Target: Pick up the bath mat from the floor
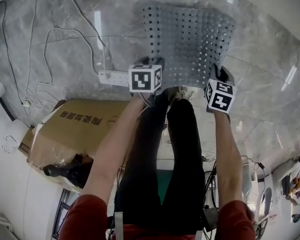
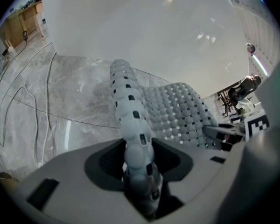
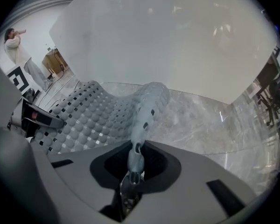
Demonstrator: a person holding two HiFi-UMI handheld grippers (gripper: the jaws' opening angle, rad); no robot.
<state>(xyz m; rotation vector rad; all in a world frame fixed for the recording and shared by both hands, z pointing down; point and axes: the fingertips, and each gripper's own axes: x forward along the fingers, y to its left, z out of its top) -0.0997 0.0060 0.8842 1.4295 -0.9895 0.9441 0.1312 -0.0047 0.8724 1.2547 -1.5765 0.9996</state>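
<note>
Sagging, the grey bath mat (image 1: 190, 39) (pebbled, square-holed) hangs by its edge.

Marble floor (image 1: 65, 54) (cables (image 1: 65, 29), perhaps power strip (image 1: 112, 78))

The bath mat (image 1: 190, 39) is beyond the legs (image 1: 180, 149), power strip (image 1: 112, 77) and cardboard box (image 1: 75, 129) left of it

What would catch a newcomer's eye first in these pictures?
A grey bath mat full of small holes sags over the marble floor at the top of the head view. The left gripper and the right gripper, each held by a person, are clamped on its two near corners. A cardboard box lies to the left of the person's legs.
</note>
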